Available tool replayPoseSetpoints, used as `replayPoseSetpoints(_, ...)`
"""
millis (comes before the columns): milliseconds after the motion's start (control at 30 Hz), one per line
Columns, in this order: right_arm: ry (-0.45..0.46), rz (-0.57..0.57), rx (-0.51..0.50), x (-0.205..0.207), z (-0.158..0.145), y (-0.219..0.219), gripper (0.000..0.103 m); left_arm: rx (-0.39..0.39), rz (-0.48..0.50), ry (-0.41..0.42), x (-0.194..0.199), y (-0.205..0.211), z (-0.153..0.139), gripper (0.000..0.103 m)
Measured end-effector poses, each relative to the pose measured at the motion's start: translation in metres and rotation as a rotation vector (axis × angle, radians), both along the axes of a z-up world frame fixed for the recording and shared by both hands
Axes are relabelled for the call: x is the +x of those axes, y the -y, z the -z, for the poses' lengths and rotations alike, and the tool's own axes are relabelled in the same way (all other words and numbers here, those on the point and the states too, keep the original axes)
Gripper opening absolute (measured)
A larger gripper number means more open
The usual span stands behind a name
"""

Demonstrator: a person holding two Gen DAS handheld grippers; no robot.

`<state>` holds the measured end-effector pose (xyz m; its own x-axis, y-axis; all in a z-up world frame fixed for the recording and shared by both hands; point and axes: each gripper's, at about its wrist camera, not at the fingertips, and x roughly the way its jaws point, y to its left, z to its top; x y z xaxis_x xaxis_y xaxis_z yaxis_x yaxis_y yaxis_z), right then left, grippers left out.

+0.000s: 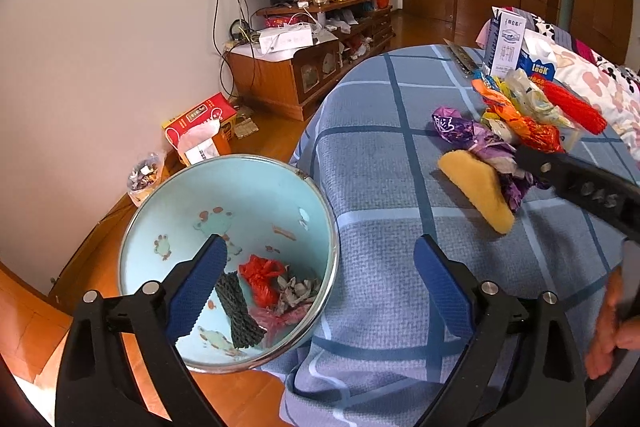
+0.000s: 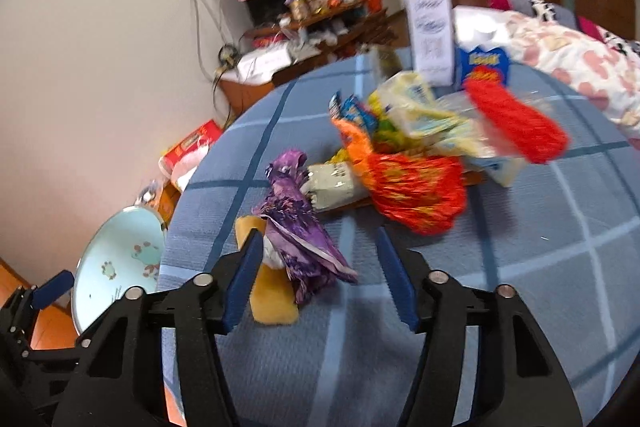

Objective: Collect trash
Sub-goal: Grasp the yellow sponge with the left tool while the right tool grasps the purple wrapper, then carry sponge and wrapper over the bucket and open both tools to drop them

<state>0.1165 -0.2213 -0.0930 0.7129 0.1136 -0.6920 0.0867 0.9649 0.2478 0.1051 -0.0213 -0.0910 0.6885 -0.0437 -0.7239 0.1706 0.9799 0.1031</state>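
Note:
A light blue bin [image 1: 224, 195] stands on the floor against the table edge, with red, pink and dark scraps in its bottom. My left gripper [image 1: 320, 243] hangs open and empty over the bin's rim and the blue checked tablecloth [image 1: 380, 147]. A crumpled purple wrapper [image 2: 296, 227] lies partly on a yellow sponge-like piece [image 2: 272, 299]. My right gripper [image 2: 318, 233] is open around that wrapper: the left pad is at its side, the right pad stands apart. Behind it lies a heap of wrappers, with a red-orange wrapper [image 2: 416, 187] and red mesh [image 2: 516, 123].
A white carton [image 2: 428, 35] and a blue tissue box [image 2: 484, 63] stand at the table's far side, next to flowered bedding [image 1: 600, 83]. A red box [image 1: 200, 123] and a small bag [image 1: 144, 175] sit on the floor by the wall. A hand [image 1: 612, 327] shows at the right.

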Motion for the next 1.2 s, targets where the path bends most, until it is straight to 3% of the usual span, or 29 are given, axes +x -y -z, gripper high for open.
replayPoseSetpoints(133,-0.053,-0.064,0.023,0.014,0.014,-0.004,0.042,0.000,0.000,-0.004,0.006,0.006,0.000,0.092)
replayPoseSetpoints(300,0.001,-0.116,0.020,0.002,0.004,-0.004,0.024,-0.008,0.013,0.000,0.009,0.016,-0.001,0.091)
replayPoseSetpoints(333,0.017,-0.119,0.022,-0.002,0.001,-0.003,0.011,-0.012,0.016,0.001,0.010,0.020,-0.001,0.091)
replayPoseSetpoints(367,0.038,-0.122,0.031,-0.007,-0.005,0.000,0.007,-0.017,0.020,0.000,0.011,0.023,-0.002,0.091)
replayPoseSetpoints(600,0.170,-0.037,0.022,-0.054,-0.032,0.029,0.007,-0.044,0.079,0.013,0.016,0.059,-0.003,0.090)
replayPoseSetpoints(733,0.192,0.038,-0.022,-0.075,-0.033,0.041,0.007,-0.083,0.084,-0.031,0.028,0.082,0.011,0.077)
replayPoseSetpoints(867,0.205,0.061,-0.031,-0.085,-0.031,0.047,0.007,-0.094,0.077,-0.076,0.037,0.099,0.024,0.071)
replayPoseSetpoints(933,0.207,0.062,-0.030,-0.086,-0.030,0.048,0.007,-0.108,0.076,-0.104,0.041,0.104,0.032,0.055)
replayPoseSetpoints(1000,0.203,0.062,-0.029,-0.086,-0.028,0.048,0.007,-0.099,0.075,-0.090,0.040,0.108,0.035,0.048)
replayPoseSetpoints(1033,0.202,0.064,-0.027,-0.086,-0.027,0.048,0.007,-0.095,0.084,-0.090,0.039,0.109,0.036,0.037)
replayPoseSetpoints(1200,0.218,0.067,-0.017,-0.091,-0.032,0.041,0.007,-0.117,0.100,-0.096,0.038,0.109,0.035,0.032)
